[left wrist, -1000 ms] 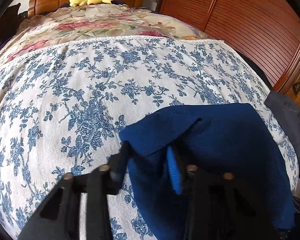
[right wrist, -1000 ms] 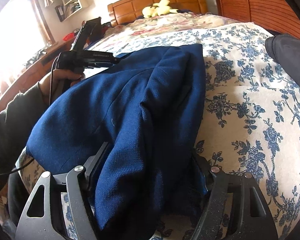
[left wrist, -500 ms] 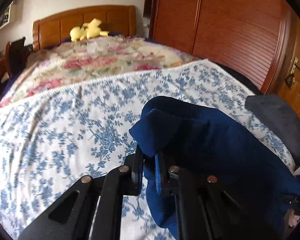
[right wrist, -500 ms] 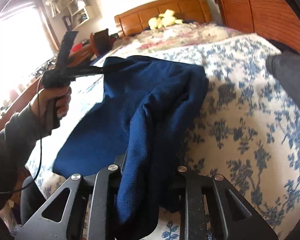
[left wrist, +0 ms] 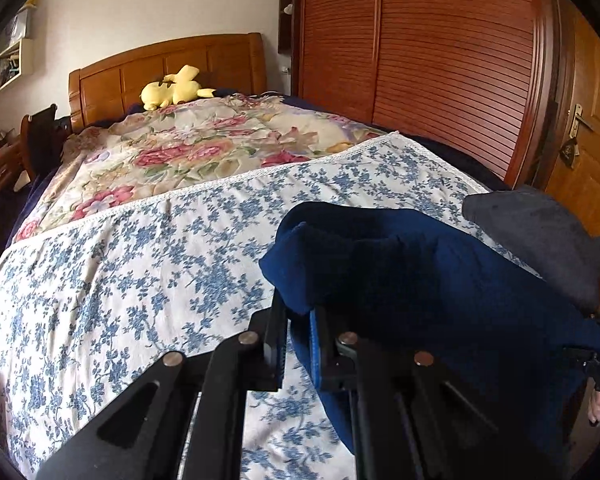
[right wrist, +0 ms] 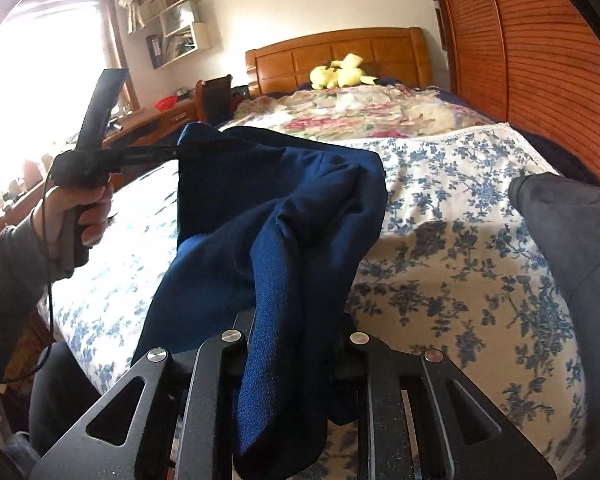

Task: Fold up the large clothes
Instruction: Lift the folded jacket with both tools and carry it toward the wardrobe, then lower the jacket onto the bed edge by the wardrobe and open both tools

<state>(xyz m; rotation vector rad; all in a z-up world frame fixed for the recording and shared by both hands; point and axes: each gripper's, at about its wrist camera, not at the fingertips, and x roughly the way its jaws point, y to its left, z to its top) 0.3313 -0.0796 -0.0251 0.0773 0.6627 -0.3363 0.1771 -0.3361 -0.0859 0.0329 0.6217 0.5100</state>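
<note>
Seen from the left wrist, the left gripper [left wrist: 298, 344] has its jaws pressed nearly together on a bunched edge of the navy garment [left wrist: 440, 280], which bulges over the fingertips and trails off to the right, above the blue-flowered bedspread [left wrist: 140, 272]. A dark grey garment [left wrist: 540, 240] lies near the bed's right edge, and a yellow plush toy [left wrist: 172, 90] sits by the headboard [left wrist: 168, 68]. The cloth is crumpled, not flat, so to my eye the step in hand is lifting and spreading it; the two gripped edges should be drawn apart evenly until the fabric hangs smooth, then lowered onto the open bedspread, away from the grey garment.

From the right wrist, the right gripper [right wrist: 296, 352] is narrowed onto a thick fold of the same navy garment [right wrist: 284, 216], cloth spilling down between and over its jaws. The garment hangs in the air between the two tools, over the near side of the bed. The left gripper [right wrist: 172, 152] shows across the way, held high in the person's left hand [right wrist: 78, 212], pinching the upper corner. The grip on both sides looks firm enough, though the right one holds several layers and may need re-taking.
</note>
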